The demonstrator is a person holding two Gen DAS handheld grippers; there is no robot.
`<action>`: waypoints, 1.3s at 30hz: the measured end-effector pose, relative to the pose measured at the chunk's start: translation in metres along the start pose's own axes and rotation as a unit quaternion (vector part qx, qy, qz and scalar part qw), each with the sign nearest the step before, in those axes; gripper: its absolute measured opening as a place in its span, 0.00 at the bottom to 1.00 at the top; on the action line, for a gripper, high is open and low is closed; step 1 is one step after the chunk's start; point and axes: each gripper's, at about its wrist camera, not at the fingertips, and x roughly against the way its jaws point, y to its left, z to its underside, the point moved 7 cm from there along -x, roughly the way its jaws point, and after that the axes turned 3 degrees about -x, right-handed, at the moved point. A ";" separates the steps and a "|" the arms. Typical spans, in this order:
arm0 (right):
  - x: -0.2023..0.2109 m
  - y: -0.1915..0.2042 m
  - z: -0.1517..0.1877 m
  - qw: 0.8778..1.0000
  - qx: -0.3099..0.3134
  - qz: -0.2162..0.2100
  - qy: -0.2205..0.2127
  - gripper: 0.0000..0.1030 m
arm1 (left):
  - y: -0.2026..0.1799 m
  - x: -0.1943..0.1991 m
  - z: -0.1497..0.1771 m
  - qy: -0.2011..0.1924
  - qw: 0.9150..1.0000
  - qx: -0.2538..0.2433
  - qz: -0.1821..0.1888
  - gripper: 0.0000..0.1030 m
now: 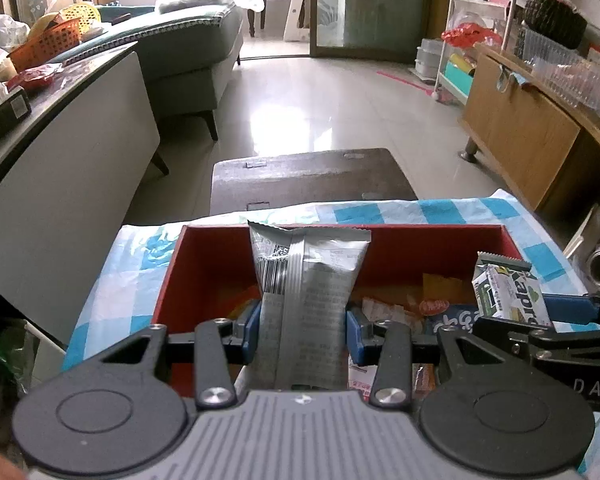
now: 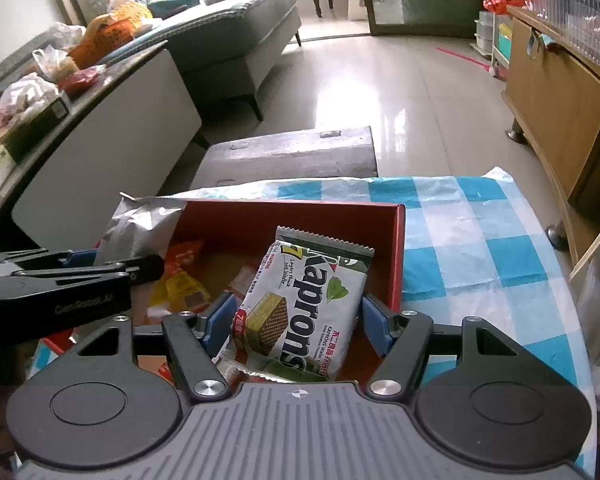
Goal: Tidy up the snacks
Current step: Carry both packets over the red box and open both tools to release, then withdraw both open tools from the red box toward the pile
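My left gripper (image 1: 304, 320) is shut on a silver snack packet (image 1: 308, 272), which stands upright over the left half of an open red box (image 1: 204, 256). My right gripper (image 2: 296, 320) is shut on a white-and-green Kaprons wafer packet (image 2: 312, 300), held tilted over the box's right half (image 2: 396, 256). Several orange and red snack wrappers (image 2: 184, 280) lie on the box floor. In the left wrist view the right gripper (image 1: 556, 316) and wafer packet (image 1: 508, 292) show at the right. In the right wrist view the left gripper (image 2: 100, 264) and silver packet (image 2: 140, 228) show at the left.
The box rests on a blue-and-white checked cloth (image 2: 480, 240) over a table. Beyond the table's far edge stands a dark low stool (image 1: 308, 176) on a tiled floor. A cluttered counter (image 1: 60, 92) is at the left, a wooden cabinet (image 1: 520, 132) at the right.
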 end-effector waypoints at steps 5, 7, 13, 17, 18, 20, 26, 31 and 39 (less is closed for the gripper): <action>-0.008 -0.004 0.003 1.000 -0.003 0.009 0.013 0.72 | -0.002 -0.004 0.000 0.004 1.000 -0.010 -0.008 0.41; -0.008 -0.004 0.003 1.000 -0.004 0.011 0.015 0.74 | -0.003 -0.003 0.000 0.002 1.000 -0.013 -0.012 0.48; -0.005 -0.003 0.003 1.000 -0.004 0.009 0.012 0.78 | -0.003 -0.003 0.003 0.008 1.000 -0.014 -0.009 0.51; -0.007 -0.002 0.005 1.000 -0.001 0.010 0.016 0.78 | -0.005 -0.001 0.004 0.007 1.000 -0.018 -0.010 0.53; -0.007 -0.003 0.005 1.000 0.000 0.010 0.017 0.78 | -0.005 -0.001 0.003 0.006 1.000 -0.018 -0.009 0.53; -0.007 -0.002 0.005 1.000 0.000 0.010 0.017 0.78 | -0.006 0.000 0.004 0.007 1.000 -0.017 -0.007 0.53; -0.006 -0.001 0.005 1.000 0.003 0.011 0.015 0.79 | -0.006 0.006 0.005 0.003 1.000 -0.016 -0.005 0.55; -0.006 0.001 0.007 1.000 0.006 0.014 0.017 0.80 | -0.006 0.011 0.005 0.000 1.000 -0.014 -0.003 0.56; 0.003 0.009 0.007 1.000 0.012 0.006 0.008 0.81 | -0.005 0.022 0.006 -0.009 1.000 -0.012 -0.003 0.56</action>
